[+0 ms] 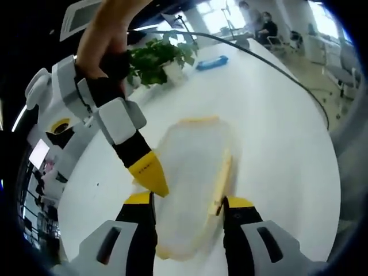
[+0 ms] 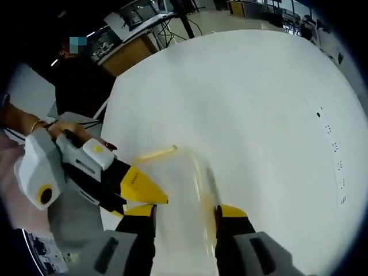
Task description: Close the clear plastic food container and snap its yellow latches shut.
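The container (image 1: 192, 184) lies on the table (image 1: 276, 115), between the left gripper (image 1: 188, 210) jaws. The right gripper (image 1: 150, 172) reaches in from the left. Far behind sits a plant (image 1: 156, 60).

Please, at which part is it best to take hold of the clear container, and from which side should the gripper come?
Probably across the narrow width of the clear container, with one jaw on each long side. It lies lengthwise between the left gripper jaws, and a yellow latch runs along one long edge, so come from its near short end.

Clear container (image 1: 192, 184), yellow latches (image 1: 223, 179), white table (image 1: 276, 115), yellow-tipped black grippers (image 1: 188, 208).
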`<state>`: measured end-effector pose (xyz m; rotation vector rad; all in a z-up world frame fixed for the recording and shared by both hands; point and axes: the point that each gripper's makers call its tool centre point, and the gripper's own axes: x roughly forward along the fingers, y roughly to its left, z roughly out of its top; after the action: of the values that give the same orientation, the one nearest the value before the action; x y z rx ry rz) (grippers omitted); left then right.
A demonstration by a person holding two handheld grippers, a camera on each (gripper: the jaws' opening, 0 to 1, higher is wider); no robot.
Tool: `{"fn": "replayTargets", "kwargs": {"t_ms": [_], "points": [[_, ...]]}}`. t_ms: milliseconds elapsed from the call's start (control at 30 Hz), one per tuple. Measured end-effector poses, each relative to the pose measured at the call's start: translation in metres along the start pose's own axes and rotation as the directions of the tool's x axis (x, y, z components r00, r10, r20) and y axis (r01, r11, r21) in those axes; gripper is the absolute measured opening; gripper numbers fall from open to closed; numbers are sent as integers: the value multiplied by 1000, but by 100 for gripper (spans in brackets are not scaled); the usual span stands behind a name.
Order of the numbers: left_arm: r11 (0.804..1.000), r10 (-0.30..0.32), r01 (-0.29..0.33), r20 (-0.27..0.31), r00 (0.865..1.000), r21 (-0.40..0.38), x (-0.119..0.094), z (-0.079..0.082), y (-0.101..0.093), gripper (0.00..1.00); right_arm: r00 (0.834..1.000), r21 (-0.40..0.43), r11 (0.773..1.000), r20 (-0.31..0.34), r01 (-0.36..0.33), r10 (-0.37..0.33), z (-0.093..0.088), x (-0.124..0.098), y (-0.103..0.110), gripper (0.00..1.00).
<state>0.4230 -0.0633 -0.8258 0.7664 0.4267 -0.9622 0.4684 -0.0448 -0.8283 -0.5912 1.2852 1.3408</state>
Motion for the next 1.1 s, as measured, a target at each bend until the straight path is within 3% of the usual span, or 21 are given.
{"fn": "replayTargets", "kwargs": {"t_ms": [200, 700, 800, 1100], "points": [[1000, -3, 3, -2, 1000, -1, 0, 0, 1, 42, 997, 9, 999, 63, 35, -36, 3, 1, 1, 42], [1000, -14, 14, -13, 1000, 2, -1, 0, 1, 43, 990, 11, 996, 116, 84, -85, 3, -1, 0, 42], [999, -29, 30, -40, 999, 25, -2, -2, 0, 43, 983, 21, 996, 157, 91, -93, 3, -2, 2, 43], [998, -28, 30, -29, 999, 57, -3, -1, -1, 45, 946, 78, 978, 250, 192, -205, 1, -7, 1, 44]]}}
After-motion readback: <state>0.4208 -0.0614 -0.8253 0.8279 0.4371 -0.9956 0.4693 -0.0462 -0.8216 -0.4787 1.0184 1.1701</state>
